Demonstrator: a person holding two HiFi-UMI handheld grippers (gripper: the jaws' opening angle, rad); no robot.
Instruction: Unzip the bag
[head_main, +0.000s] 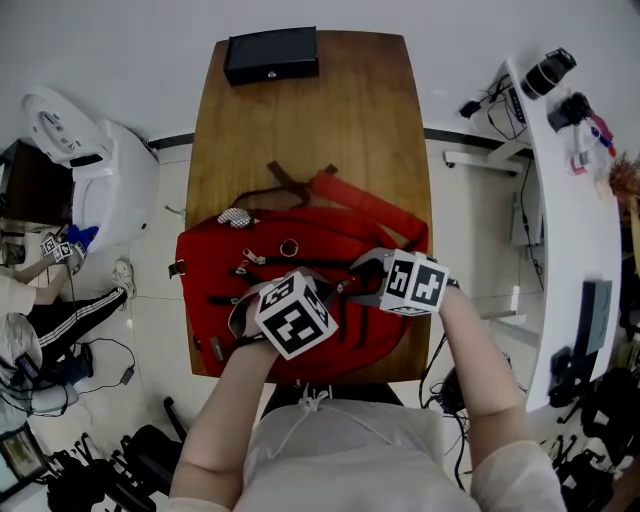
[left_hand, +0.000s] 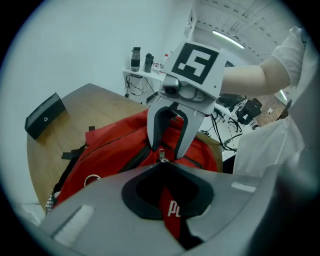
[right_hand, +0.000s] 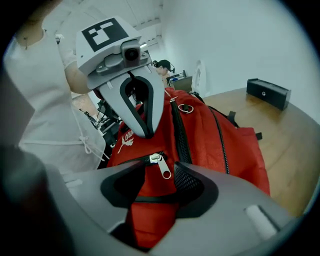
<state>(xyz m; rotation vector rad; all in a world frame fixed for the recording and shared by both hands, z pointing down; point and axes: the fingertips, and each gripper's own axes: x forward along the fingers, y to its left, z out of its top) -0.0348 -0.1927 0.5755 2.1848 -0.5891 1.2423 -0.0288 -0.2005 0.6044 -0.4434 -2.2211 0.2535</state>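
A red backpack (head_main: 330, 235) lies flat on the wooden table (head_main: 310, 120), near its front edge. My two grippers face each other over the part of the bag nearest me. The left gripper (left_hand: 160, 167) is shut on a fold of the bag's red fabric that carries a white logo (left_hand: 172, 207); in the right gripper view its tapered jaws (right_hand: 145, 131) pinch the bag beside that logo. The right gripper (right_hand: 162, 172) is open. A silver zipper pull (right_hand: 163, 166) lies loose in the gap between its jaw tips, untouched. In the left gripper view the right gripper's fingers (left_hand: 156, 131) straddle the same zipper pull (left_hand: 161, 156).
A black box (head_main: 271, 55) sits at the table's far end. A white desk (head_main: 575, 220) with camera gear stands to the right, and a white machine (head_main: 95, 170) to the left. A person's legs (head_main: 70, 320) and cables are on the floor at the left.
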